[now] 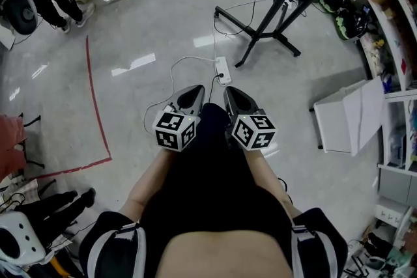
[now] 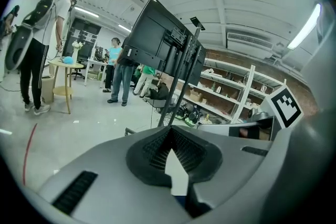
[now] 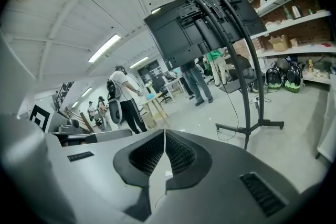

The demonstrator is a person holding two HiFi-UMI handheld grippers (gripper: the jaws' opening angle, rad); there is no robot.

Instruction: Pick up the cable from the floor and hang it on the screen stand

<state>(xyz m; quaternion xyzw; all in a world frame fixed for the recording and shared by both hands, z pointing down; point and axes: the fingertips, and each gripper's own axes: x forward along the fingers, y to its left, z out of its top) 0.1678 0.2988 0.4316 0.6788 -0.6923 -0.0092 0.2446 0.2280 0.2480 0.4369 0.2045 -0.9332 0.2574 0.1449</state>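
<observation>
Left gripper [image 1: 197, 90] and right gripper [image 1: 229, 91]: fingers fully closed, empty. Cable [image 1: 223, 70], with its white power strip, lies on the floor [image 1: 150, 23] just beyond the fingertips. Its long axis points away toward the screen stand [image 1: 259, 36].

Grey floor [image 1: 156, 23]: white cable [image 1: 189, 60], power strip [image 1: 223, 70], screen stand [image 1: 234, 21], red tape [image 1: 95, 96].

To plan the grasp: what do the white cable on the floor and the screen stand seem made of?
The white cable: likely smooth plastic sheath, it lies in loose curves. The screen stand: probably matte black painted metal, judging by straight rigid tubes.
</observation>
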